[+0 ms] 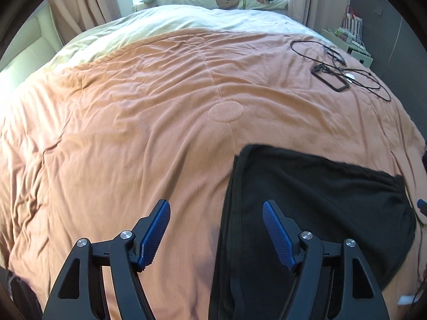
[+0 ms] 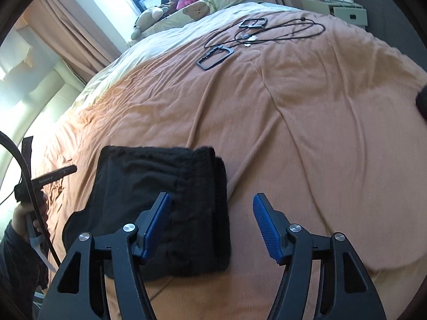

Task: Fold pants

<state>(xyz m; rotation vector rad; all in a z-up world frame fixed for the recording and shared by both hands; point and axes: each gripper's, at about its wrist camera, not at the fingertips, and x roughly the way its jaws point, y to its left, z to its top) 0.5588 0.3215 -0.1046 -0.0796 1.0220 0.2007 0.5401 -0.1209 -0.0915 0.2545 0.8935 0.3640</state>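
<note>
Both claws, left [image 1: 216,216] and right [image 2: 212,209], spread and empty above black pants [image 2: 162,208], seemingly folded into thick layers on orange blanket [image 2: 307,133]

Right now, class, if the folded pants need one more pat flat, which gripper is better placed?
Probably left: the left gripper hangs open over the black pants' edge, while the right gripper opens mostly over bare blanket.

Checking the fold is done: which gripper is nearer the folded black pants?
About equal. Left gripper straddles the folded black pants' left edge; right gripper straddles their right edge. Both open.
</note>
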